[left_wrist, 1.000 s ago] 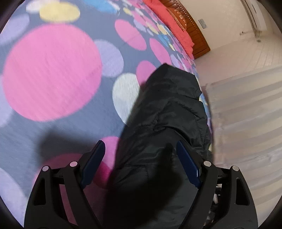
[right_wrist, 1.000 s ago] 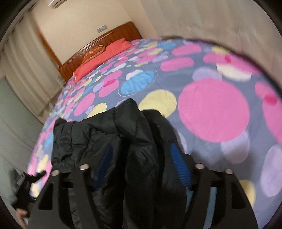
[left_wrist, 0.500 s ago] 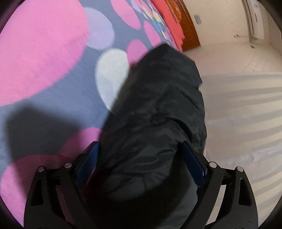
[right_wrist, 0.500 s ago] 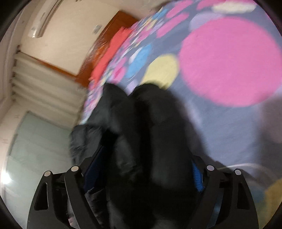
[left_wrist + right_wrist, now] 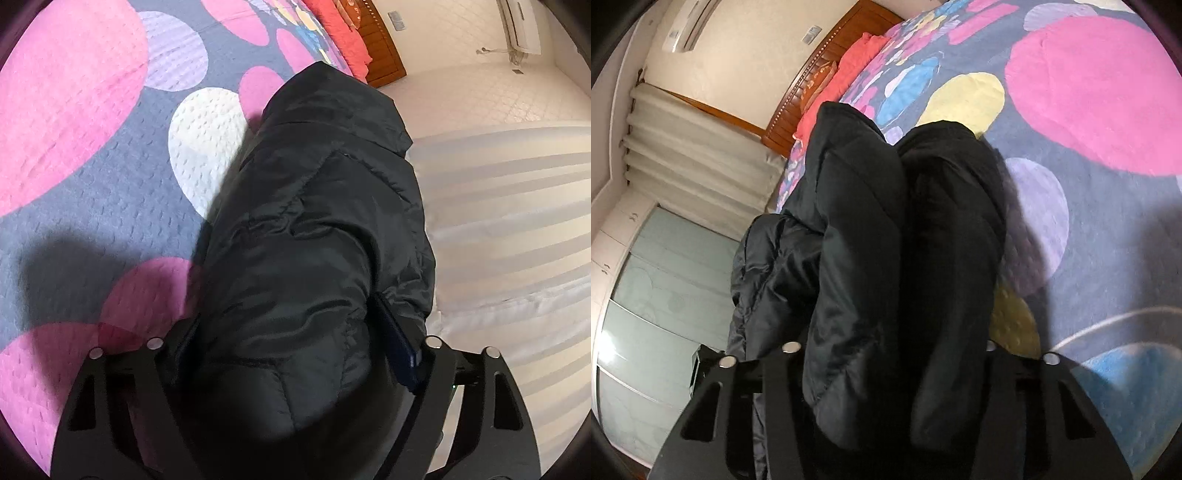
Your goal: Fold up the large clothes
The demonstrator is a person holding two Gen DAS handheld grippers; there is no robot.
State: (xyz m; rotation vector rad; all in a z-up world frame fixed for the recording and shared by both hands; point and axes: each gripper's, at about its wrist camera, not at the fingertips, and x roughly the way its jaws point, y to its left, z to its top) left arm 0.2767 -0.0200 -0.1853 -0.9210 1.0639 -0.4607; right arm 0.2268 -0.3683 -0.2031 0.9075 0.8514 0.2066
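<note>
A black puffer jacket (image 5: 314, 221) lies bunched on a bed with a polka-dot spread (image 5: 92, 184). In the left wrist view my left gripper (image 5: 291, 350) has its jaws closed around a thick fold of the jacket; the fabric fills the gap and hides most of the blue pads (image 5: 399, 347). In the right wrist view the jacket (image 5: 894, 240) shows as two thick folds, and my right gripper (image 5: 890, 354) is shut on them; its fingertips are buried in fabric.
The bedspread (image 5: 1089, 129) stretches away to the right. A wooden headboard (image 5: 820, 74) and red pillows (image 5: 849, 70) are at the far end. Pale curtains (image 5: 509, 221) hang beside the bed, and glass wardrobe doors (image 5: 657, 295) stand to the left.
Both grippers went from open around the jacket to closed on its folds. The views tilted and moved closer to the jacket, which now bulges between the fingers.
</note>
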